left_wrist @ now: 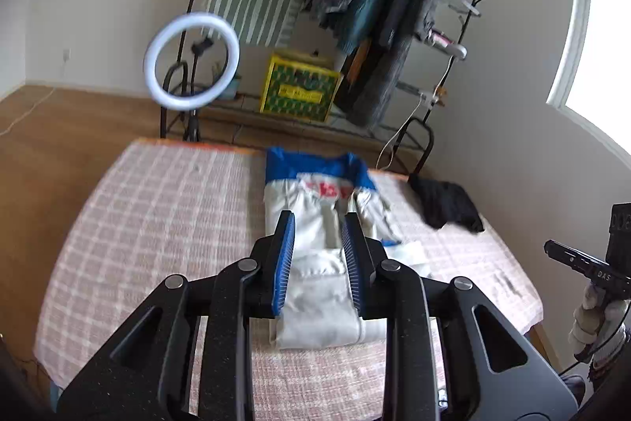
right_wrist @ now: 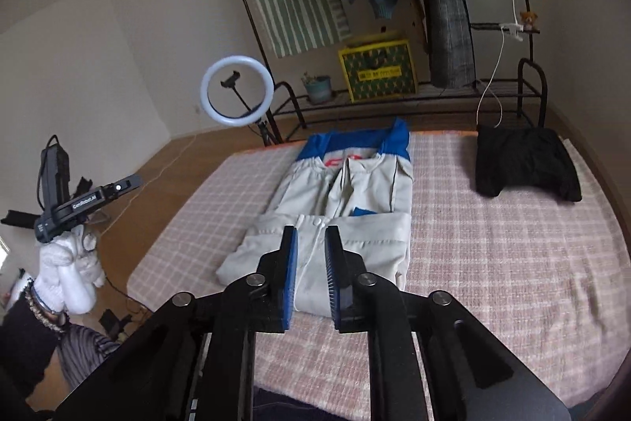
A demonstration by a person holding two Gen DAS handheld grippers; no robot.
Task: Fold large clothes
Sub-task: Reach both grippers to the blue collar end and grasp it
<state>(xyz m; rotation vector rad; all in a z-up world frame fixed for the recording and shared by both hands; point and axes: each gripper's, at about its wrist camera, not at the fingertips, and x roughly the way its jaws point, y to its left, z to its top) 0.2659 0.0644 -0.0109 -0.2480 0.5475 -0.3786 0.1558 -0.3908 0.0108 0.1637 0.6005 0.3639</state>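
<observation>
While both grippers hang above the bed, the cream-and-blue work jacket with red lettering [right_wrist: 339, 208] lies folded into a long rectangle on the pink checked bedspread [right_wrist: 493, 263], sleeves tucked in and the bottom hem turned up over the lower part. The left gripper [left_wrist: 317, 255] has its blue-padded jaws parted with nothing between them, only cloth far below; the right gripper [right_wrist: 311, 271] is likewise released and empty. So the side folds and one lengthwise fold look done! What seems left is perhaps one more fold to halve the bundle, then setting it aside. A crumpled black garment [right_wrist: 524, 164] waits near the far right corner, apparently unfolded and likely next.
</observation>
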